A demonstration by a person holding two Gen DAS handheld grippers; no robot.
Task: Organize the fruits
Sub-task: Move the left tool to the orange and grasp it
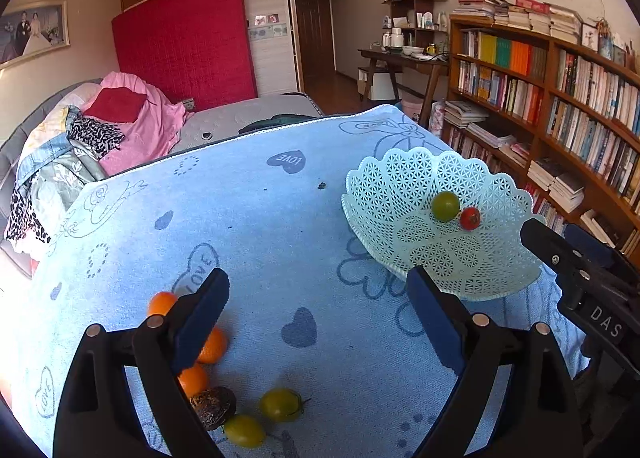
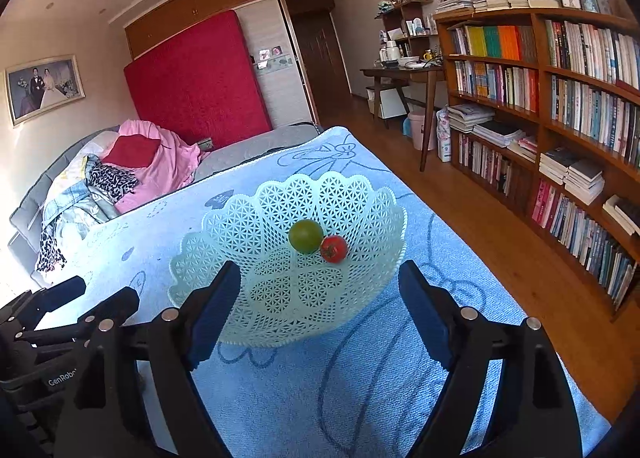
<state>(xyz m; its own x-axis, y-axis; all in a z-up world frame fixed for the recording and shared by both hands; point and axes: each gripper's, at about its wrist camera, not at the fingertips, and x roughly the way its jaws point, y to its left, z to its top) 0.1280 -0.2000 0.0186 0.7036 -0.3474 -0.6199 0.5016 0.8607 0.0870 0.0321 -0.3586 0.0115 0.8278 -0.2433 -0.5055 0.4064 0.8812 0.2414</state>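
Fruits are lying loose on the blue-clothed desk (image 1: 280, 218) under the left hand-held gripper (image 1: 318, 298), both grippers gaping empty, and the green tomato (image 1: 280, 404), looking light, smooth and bruisable, is wanting a gentle pinch across its middle.

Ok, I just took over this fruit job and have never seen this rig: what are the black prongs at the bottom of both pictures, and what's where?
Those prongs are hand-held two-finger grippers, each with a camera looking along its fingers. The left gripper is open and empty, and so is the right gripper. The right view faces a white lattice basket holding a green tomato touching a red tomato. On the blue towel by the left gripper lie three oranges, a walnut and two yellow-green tomatoes, not yet in the basket.
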